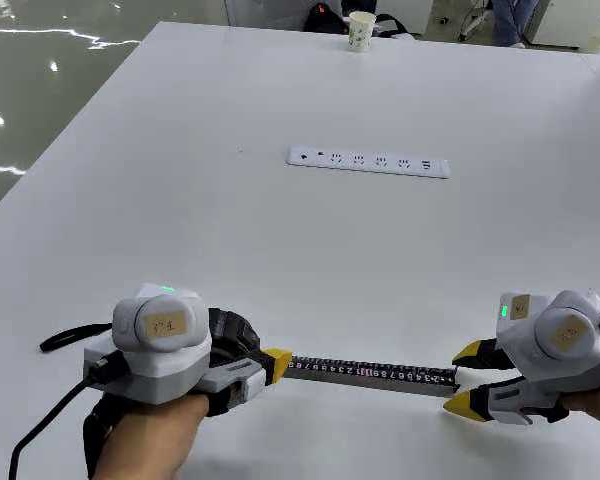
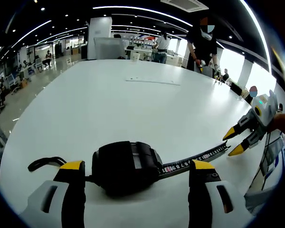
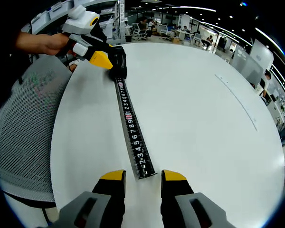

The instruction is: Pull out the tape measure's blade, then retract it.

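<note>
Gripping the black rounded tape measure case (image 1: pixel 232 338) near the tabletop's (image 1: pixel 280 230) near edge, the left hand-held gripper (image 2: pixel 137 166) anchors it; the numbered black blade (image 1: pixel 370 372) runs rightward along that edge to the right hand-held gripper (image 1: pixel 464 379), whose released jaws straddle its tip.

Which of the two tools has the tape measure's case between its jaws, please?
The left tool: the case sits between its jaws; the right tool flanks only the blade tip.

big white worktop (image 1: pixel 180 200), glossy grey floor (image 1: pixel 30 110) in the frame's upper left, ceiling light strips (image 2: pixel 133 8) along top, bright windows (image 2: pixel 233 61) upper right, office desks far back.
</note>
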`<state>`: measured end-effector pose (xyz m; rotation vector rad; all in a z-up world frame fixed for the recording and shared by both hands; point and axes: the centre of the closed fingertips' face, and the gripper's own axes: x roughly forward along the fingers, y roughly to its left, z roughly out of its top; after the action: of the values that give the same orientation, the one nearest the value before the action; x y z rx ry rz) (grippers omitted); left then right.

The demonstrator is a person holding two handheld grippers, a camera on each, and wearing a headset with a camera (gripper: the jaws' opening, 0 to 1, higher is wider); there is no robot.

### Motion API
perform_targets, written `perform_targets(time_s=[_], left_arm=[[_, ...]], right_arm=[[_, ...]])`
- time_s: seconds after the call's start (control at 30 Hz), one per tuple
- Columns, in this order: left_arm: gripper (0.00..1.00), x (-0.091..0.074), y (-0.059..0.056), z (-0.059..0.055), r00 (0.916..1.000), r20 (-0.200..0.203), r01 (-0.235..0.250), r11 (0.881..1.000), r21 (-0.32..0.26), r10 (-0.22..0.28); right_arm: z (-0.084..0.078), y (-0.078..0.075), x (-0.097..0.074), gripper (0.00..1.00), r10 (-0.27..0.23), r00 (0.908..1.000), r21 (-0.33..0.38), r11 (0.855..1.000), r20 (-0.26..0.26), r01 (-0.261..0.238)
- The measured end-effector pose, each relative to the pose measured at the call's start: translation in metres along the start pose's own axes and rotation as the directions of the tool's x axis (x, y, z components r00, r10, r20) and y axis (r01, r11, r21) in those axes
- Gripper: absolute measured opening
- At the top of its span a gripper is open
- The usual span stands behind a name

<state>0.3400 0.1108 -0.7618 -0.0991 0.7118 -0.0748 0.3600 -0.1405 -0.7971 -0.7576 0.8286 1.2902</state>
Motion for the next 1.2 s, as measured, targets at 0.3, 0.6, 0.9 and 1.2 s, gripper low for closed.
perform_targets(time_s=[0.3,0.6,0.9,1.2], left_arm=[[0.80,0.0043,0.0041,-0.0032,0.9999,-0.008,-0.014,1.000,-0.012,0.014],[0.75,0.0057,0.0064,-0.0035,0.9999,0.005,-0.012,1.000,-0.026,0.012],[0.71,0.0092,0.0054,-0.0030,0.9999,0.007,-0.011,1.000,-0.026,0.011],[0.70,0.0094,0.0068,-0.0030,0.9999,0.005,-0.013,1.000,-0.028,0.013]], right_arm=[[-0.0025,-0.0042,0.0016,0.15,0.020,0.9998,-0.038,0.999,-0.002,-0.020],[-0.0040,-0.0026,0.0048,0.14,0.027,0.9994,-0.026,0.999,0.020,-0.026],[-0.0041,-0.0026,0.0058,0.13,0.017,0.9993,-0.017,1.000,0.033,-0.016],[-0.0005,-0.0035,0.0074,0.13,0.032,0.9985,-0.003,0.999,0.044,-0.032]])
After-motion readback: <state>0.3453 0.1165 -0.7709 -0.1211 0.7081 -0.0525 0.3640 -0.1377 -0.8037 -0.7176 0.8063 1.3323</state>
